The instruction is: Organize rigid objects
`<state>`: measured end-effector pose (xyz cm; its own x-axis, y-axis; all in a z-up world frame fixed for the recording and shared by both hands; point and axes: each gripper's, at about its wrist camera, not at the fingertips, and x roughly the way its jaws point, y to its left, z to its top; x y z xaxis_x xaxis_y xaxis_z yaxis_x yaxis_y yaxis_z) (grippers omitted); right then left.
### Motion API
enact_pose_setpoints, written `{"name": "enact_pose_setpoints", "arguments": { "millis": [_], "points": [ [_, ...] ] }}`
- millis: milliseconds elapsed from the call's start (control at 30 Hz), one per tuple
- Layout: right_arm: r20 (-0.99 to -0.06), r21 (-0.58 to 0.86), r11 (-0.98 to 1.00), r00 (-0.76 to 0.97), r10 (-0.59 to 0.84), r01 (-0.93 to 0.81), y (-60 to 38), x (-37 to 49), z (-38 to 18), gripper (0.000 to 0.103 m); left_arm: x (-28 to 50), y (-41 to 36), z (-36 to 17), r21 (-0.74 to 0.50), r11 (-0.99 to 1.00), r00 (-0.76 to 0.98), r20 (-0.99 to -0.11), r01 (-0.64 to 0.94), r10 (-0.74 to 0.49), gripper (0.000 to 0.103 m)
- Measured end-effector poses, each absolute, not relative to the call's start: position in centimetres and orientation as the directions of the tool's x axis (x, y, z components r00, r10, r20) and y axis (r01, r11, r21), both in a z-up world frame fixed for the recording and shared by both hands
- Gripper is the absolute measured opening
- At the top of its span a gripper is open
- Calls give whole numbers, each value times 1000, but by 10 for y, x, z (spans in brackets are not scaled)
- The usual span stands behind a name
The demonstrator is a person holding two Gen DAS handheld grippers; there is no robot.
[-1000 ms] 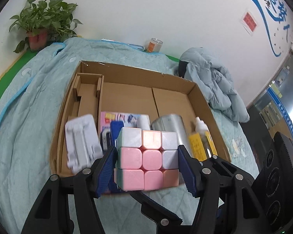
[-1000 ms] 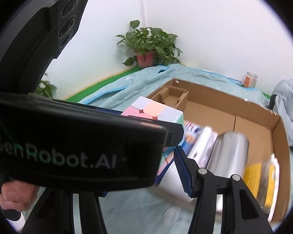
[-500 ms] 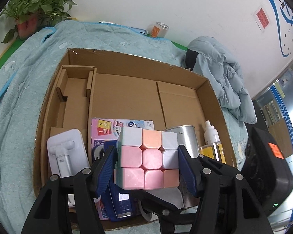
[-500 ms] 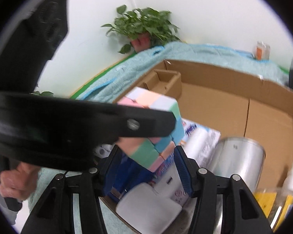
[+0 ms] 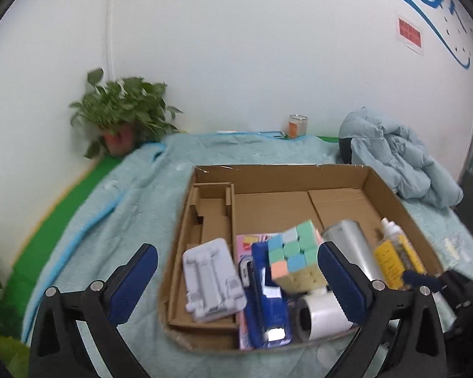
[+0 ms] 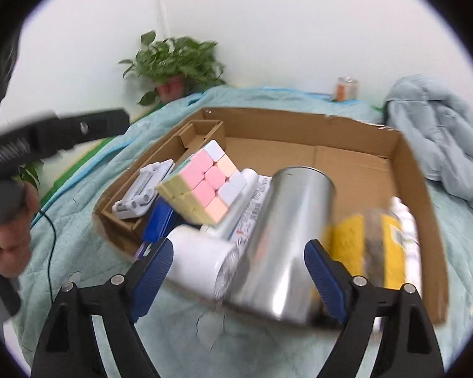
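A pastel puzzle cube [image 5: 294,256] lies tilted inside the cardboard box [image 5: 280,168], resting on a blue packet [image 5: 268,308] and a white roll [image 5: 324,315]. My left gripper [image 5: 238,272] hangs just before the box's near edge. Its jaws are opening wide and its pads touch nothing; the cube lies beyond them. In the right wrist view the cube [image 6: 205,189] shows pink and yellow faces. My right gripper [image 6: 239,274] is opening too. A steel can [image 6: 287,236] and the white roll [image 6: 201,264] lie beyond its fingers, untouched by the pads.
The box [image 6: 299,116] also holds a grey stand [image 5: 211,280], the steel can [image 5: 350,245] and a yellow-labelled bottle [image 5: 394,255]. It sits on a teal blanket [image 5: 126,208]. A potted plant [image 5: 126,116], a glass jar [image 5: 297,126] and a crumpled jacket [image 5: 394,154] lie behind it.
My left gripper has let go of the cube and spread wide, drawing back from the box. The cube now lies tilted in the box. The right jaws have spread wider too.
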<state>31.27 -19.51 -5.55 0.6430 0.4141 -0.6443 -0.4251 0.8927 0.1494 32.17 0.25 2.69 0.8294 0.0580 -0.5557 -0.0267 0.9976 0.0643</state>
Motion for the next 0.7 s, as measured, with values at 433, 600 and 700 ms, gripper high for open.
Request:
{"name": "enact_pose_setpoints", "arguments": {
  "millis": [433, 600, 700],
  "points": [
    [-677, 63, 978, 712, 187, -197, -220, 255, -60, 85, 242, -26, -6, 45, 996, 784, -614, -81, 92, 102],
    [-661, 55, 977, 726, 189, -204, -223, 244, -54, 85, 240, -31, -5, 36, 997, 778, -624, -69, 76, 102],
    [-659, 59, 977, 728, 191, -204, -225, 241, -52, 85, 236, -36, -3, 42, 998, 780, -622, -52, 67, 102]
  ]
}}
